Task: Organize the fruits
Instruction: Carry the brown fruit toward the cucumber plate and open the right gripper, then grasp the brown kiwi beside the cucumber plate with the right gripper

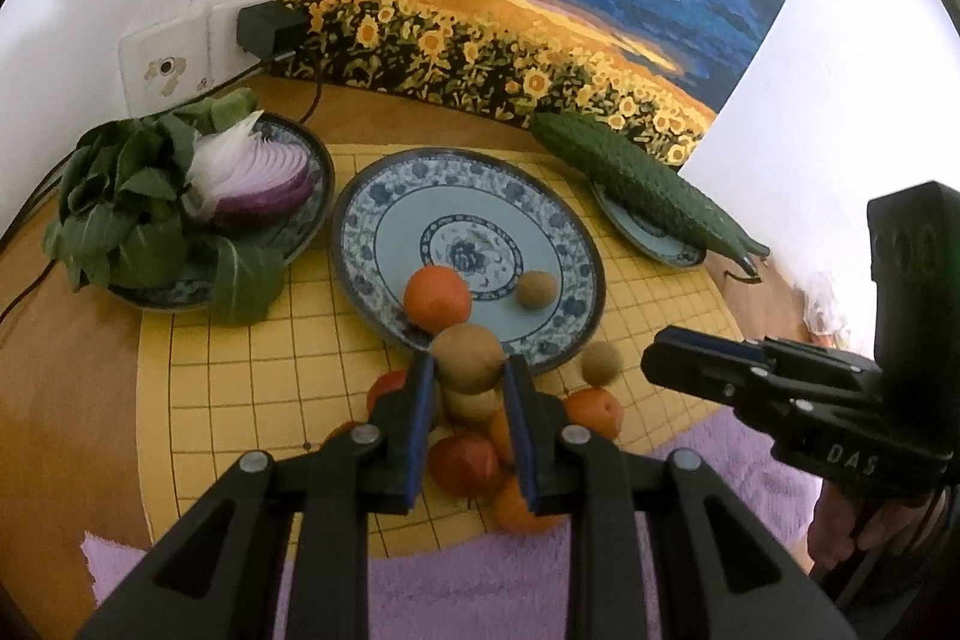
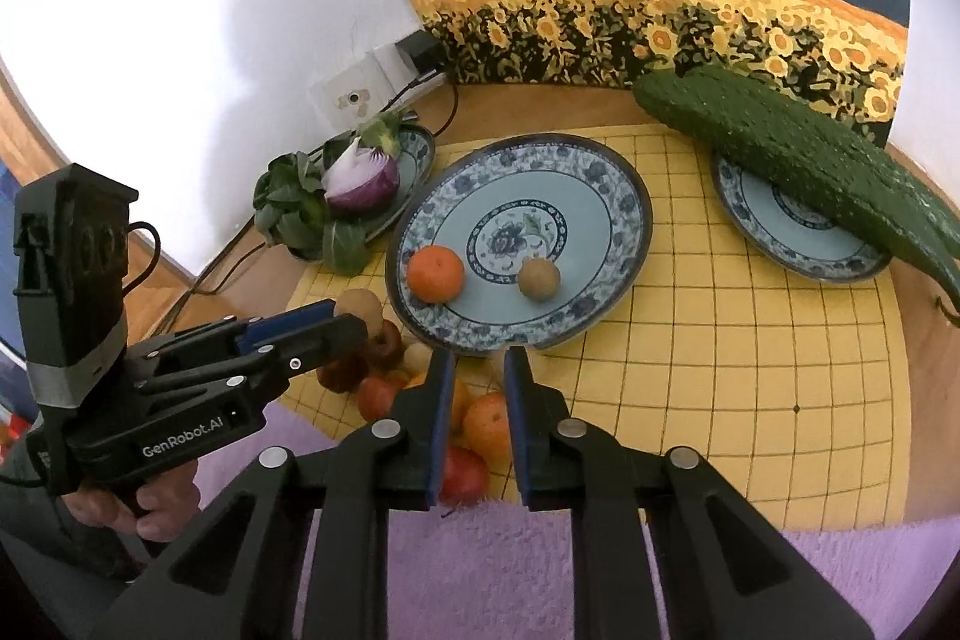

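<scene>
Between my left gripper (image 1: pixel 468 370) jaws sits a brown kiwi (image 1: pixel 468 358), clamped and raised off the fruit pile (image 1: pixel 480 460) just below them, bound for the large plate (image 1: pixel 564 220) ahead, while my right gripper (image 2: pixel 477 370) jaws are closed on nothing.

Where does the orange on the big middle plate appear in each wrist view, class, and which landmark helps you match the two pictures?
Left wrist view: the orange sits on the near-left rim of the big middle plate, just above the left claw and the kiwi it grips.
Right wrist view: the orange lies on the plate's left side, centre-left of the picture.
Shared landmark: the small brown fruit beside it on that plate.
</scene>
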The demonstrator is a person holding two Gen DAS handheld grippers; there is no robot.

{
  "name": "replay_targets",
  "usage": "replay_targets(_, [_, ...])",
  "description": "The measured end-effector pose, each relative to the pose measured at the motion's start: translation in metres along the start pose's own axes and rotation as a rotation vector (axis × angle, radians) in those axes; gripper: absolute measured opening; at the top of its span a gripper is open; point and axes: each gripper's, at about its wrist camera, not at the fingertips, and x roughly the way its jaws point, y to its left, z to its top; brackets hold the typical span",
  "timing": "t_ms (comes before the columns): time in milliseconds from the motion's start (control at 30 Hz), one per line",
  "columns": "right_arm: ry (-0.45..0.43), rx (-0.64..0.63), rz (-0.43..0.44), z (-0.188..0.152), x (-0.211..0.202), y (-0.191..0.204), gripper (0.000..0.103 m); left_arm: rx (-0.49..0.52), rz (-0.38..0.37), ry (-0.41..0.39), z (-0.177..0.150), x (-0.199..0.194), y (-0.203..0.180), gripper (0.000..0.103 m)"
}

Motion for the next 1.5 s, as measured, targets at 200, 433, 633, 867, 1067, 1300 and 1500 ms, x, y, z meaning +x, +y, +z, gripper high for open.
replay_targets(200, [0.01,0.012,-0.03,-0.003,0.005,-0.008,0.019,-0.01,0.001,0.001,0.008,0.004,0.004,0.024])
replay_targets(433, [0.016,0.077,-0.146,-0.02,0.003,-0.042,0.024,-0.011,0.011,0.023,0.003,0.009,0.005,0.024])
replay_targets(633, [-0.063,0.143,-0.316,-0.026,-0.021,-0.087,0.035,-0.026,0.022,0.038,-0.003,0.009,0.008,0.024])
replay_targets(867, [-0.107,0.203,-0.428,-0.042,-0.044,-0.135,0.04,-0.019,0.019,0.045,-0.004,0.01,0.005,0.024])
replay_targets(1067, [-0.096,0.25,-0.423,-0.045,-0.043,-0.163,0.039,0.0,0.023,0.062,-0.004,0.015,-0.002,0.025])
replay_targets(1300, [-0.078,0.212,-0.412,-0.032,-0.028,-0.161,0.013,-0.009,0.032,0.062,-0.003,0.016,0.001,0.025])
replay_targets(1500, [-0.105,0.173,-0.476,-0.028,-0.033,-0.154,0.014,-0.023,0.033,0.06,-0.002,0.016,0.005,0.025])
